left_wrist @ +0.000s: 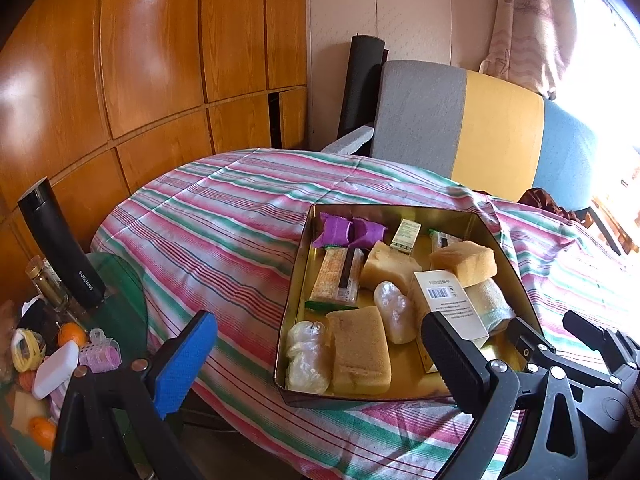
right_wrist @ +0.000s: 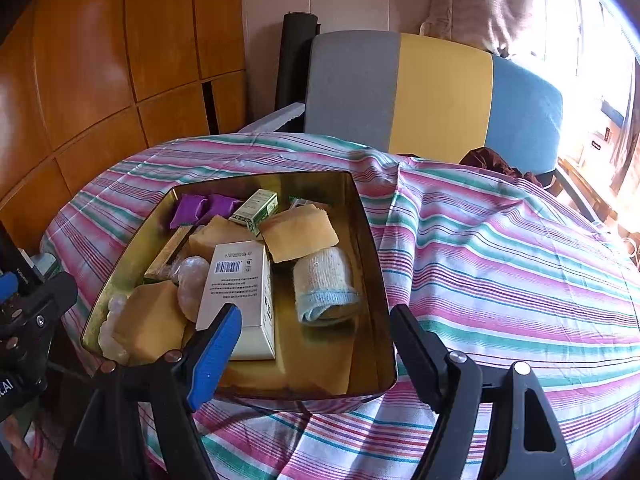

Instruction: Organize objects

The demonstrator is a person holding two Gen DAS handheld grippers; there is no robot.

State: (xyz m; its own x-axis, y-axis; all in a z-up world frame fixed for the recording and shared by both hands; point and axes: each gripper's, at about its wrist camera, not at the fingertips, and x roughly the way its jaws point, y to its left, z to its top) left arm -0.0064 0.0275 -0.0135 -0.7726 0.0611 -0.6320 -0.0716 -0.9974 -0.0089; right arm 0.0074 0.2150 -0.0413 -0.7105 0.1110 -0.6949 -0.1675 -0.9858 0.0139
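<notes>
White box (right_wrist: 240,292) lengthwise, barcode end far.

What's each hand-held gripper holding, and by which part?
Nothing. The left hand-held gripper and right hand-held gripper are both open, empty, near the tin.

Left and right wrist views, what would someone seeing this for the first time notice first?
Probably the gold metal tray in the middle of the striped tablecloth, crowded with yellow sponges, a white barcode box, purple wrappers and a rolled cloth. Next, the grey, yellow and blue chair behind the table. Both grippers hover open at the tray's near edge, empty.
</notes>
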